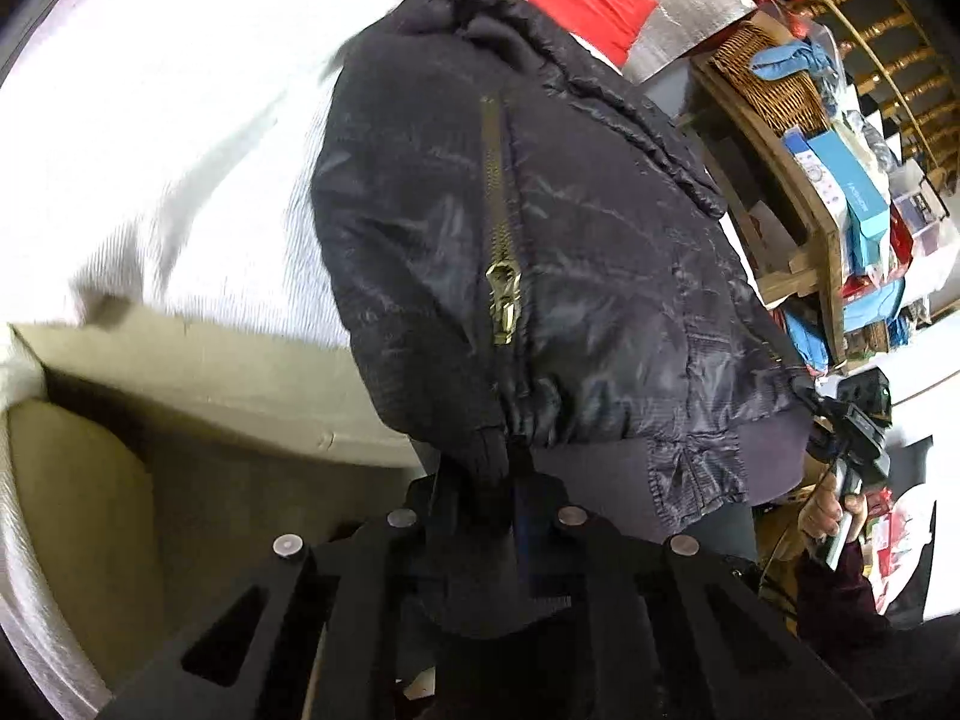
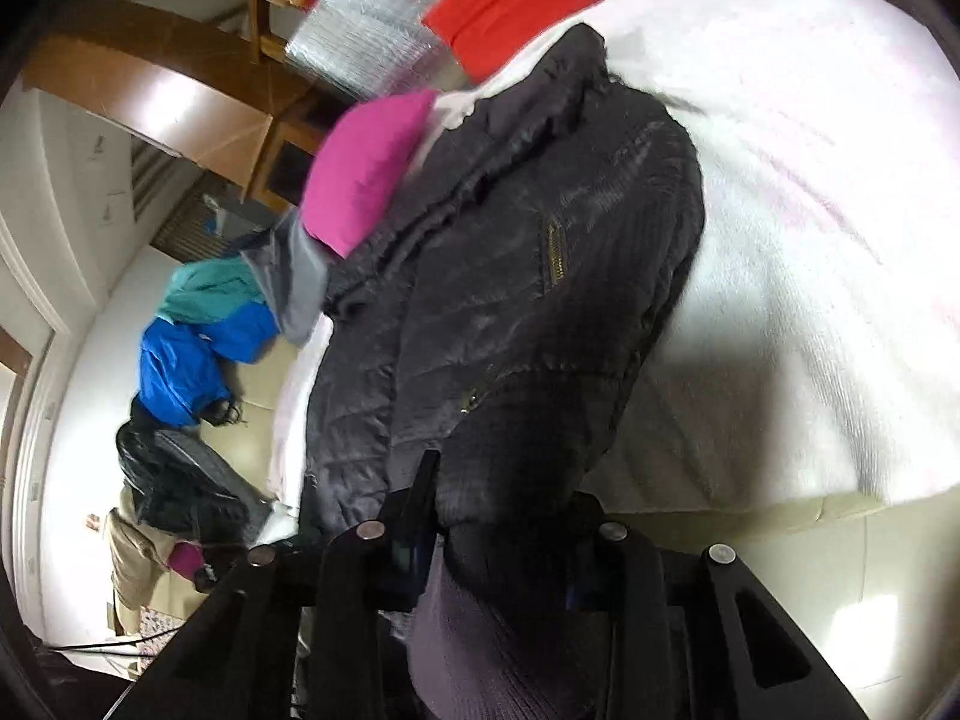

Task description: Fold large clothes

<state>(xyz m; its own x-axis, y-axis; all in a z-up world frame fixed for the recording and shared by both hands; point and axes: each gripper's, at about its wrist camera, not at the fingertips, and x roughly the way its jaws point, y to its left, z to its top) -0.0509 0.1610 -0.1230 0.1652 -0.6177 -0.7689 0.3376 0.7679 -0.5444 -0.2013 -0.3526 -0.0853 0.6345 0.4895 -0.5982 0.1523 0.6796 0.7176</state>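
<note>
Black jacket (image 1: 600, 228) with brass zip (image 1: 501, 228), white blanket (image 1: 150, 150), magenta cushion (image 2: 366, 174)

Left claw (image 1: 516, 480) clamped on black jacket (image 1: 540, 228) hem over white blanket (image 1: 168, 138).

Jacket (image 1: 540, 228) lying on blanket (image 1: 180, 150) over sofa (image 1: 210, 384), cushions (image 2: 366, 174) behind it, clothes pile (image 2: 198, 342) left

Bare white blanket (image 2: 810, 240) beside the black jacket (image 2: 510, 300) (pink cushion (image 2: 366, 174) crowding its other side).
</note>
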